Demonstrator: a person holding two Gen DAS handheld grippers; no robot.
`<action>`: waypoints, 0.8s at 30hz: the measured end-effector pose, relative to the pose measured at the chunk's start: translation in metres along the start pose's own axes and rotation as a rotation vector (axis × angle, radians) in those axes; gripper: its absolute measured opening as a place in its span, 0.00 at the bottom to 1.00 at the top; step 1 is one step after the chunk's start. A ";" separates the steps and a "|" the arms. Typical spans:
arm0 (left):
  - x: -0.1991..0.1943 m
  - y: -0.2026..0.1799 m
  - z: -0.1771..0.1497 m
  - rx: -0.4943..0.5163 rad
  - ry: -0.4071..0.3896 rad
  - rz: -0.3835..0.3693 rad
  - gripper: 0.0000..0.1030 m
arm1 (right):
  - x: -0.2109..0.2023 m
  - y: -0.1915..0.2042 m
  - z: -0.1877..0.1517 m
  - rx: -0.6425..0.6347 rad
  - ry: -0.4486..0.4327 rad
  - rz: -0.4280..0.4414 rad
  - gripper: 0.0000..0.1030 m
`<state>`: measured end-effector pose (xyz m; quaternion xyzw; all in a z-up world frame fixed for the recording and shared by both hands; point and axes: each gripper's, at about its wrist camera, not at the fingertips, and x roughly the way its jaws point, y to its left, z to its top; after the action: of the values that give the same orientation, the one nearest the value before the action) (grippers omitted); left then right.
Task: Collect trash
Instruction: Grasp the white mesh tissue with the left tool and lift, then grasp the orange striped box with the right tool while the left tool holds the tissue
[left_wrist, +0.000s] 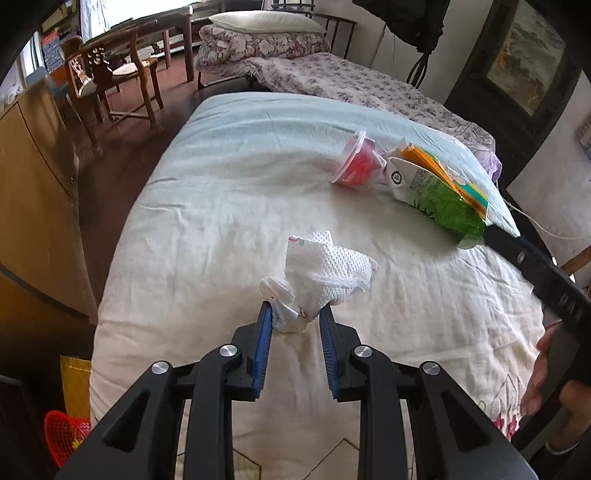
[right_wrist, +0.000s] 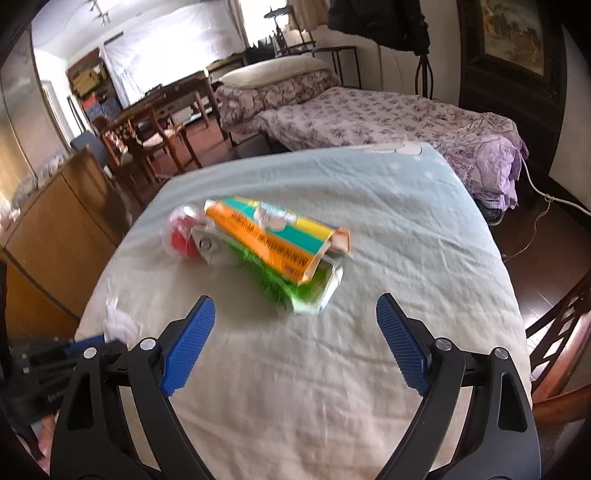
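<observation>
A: What has the left gripper (left_wrist: 295, 319) got?
B: Its fingers pinch a crumpled tissue (left_wrist: 321, 277) at the bed's (left_wrist: 221, 206) near end.
A: And the right gripper (right_wrist: 295, 314)?
B: Fingers spread wide, holding nothing. Just beyond lie an orange carton (right_wrist: 273, 236), a green wrapper (right_wrist: 295, 284) and a plastic cup (right_wrist: 183, 236), touching.

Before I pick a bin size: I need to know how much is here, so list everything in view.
Tissue: one, white, crumpled, near edge of the quilt, between the left gripper's pads.
Cup: one, clear with red inside, on its side, mid-quilt.
Cartons: two, orange on green, stacked beside the cup.
Quilt: one, pale blue to cream, under all the trash.
Bed: one, purple floral, behind.
Chairs: two at least, brown wood, far left.
Basket: one, red mesh, floor at lower left.
Left gripper: black, blue pads, closing around tissue.
Right gripper: wide open, empty, facing cartons.
</observation>
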<state>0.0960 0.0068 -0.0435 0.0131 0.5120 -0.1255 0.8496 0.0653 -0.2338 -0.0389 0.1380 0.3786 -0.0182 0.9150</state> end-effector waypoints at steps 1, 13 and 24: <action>0.000 0.001 -0.001 0.000 -0.002 -0.002 0.25 | 0.002 -0.001 0.003 -0.003 -0.010 -0.008 0.84; 0.007 -0.003 -0.003 0.022 -0.006 -0.014 0.28 | 0.035 -0.002 0.037 -0.027 0.006 -0.032 0.84; 0.010 0.000 -0.001 0.018 0.006 -0.037 0.30 | 0.075 0.006 0.057 -0.038 0.141 0.081 0.86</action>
<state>0.0993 0.0052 -0.0530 0.0118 0.5135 -0.1459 0.8455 0.1589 -0.2376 -0.0518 0.1367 0.4365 0.0358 0.8885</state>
